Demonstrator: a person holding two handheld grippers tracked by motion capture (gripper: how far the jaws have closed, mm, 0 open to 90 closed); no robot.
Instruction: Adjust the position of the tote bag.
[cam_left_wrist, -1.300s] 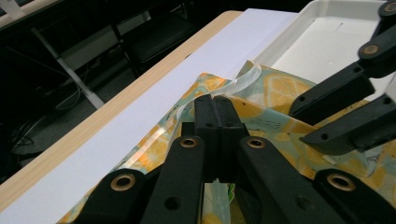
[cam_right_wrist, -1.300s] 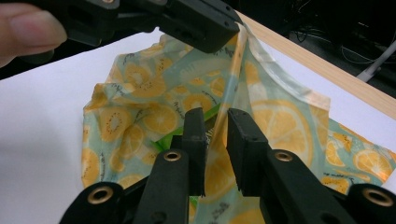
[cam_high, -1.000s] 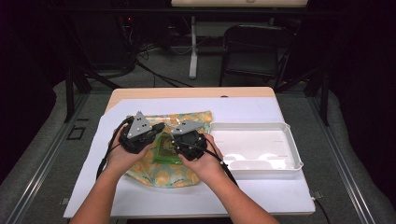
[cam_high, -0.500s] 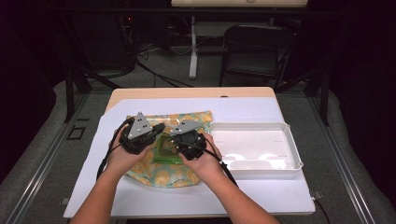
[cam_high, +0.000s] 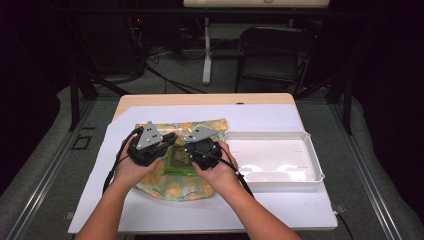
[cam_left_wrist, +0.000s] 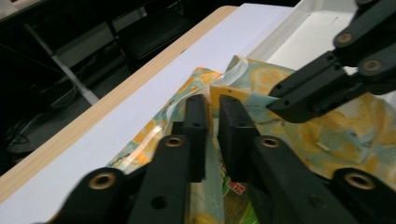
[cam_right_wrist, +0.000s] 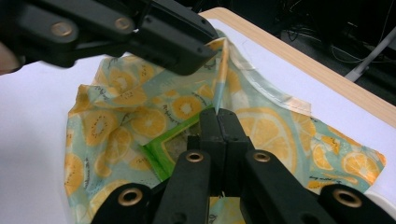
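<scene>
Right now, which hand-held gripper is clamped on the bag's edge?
The right hand-held gripper: its jaws are shut on the lemon-print bag's raised edge. The left hand-held gripper has just been opening, a gap showing between its jaws.

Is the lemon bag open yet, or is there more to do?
Not open yet. Done: the green packet already lies inside the lemon bag. In hand: the right hand-held gripper pinches the bag's rim, and the left hand-held gripper has just loosened beside that edge. Probably left: pulling the mouth apart, maybe using the white tray.

Bright overhead light w/ glare spots inside white tray (cam_high: 300, 142); dark, murky beyond it; slightly soft, near jaws blurred in gripper views.
</scene>
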